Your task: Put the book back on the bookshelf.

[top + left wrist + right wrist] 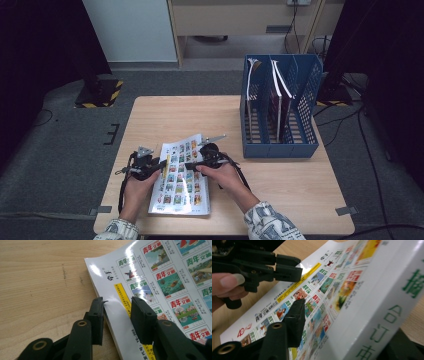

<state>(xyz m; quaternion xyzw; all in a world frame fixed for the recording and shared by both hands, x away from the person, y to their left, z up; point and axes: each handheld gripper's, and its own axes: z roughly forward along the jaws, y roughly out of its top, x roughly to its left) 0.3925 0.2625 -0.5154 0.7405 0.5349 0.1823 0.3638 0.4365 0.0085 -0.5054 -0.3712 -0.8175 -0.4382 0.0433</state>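
book (181,175) lies flat on the table (280,180), long axis running away from the person. left gripper (161,167) fingers straddle its open edge, right gripper (192,166) fingers straddle the spine; whether either pair is actually clamped, can't tell.

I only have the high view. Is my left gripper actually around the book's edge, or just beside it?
Observer: Around it. The left gripper straddles the book's page edge, one jaw beside the pages and the other over the cover.
Operator: And the right one?
Observer: The right gripper has the thick spine between its jaws. Whether the pads press, I cannot tell.
Operator: Anything on that spine?
Observer: Green characters on white.
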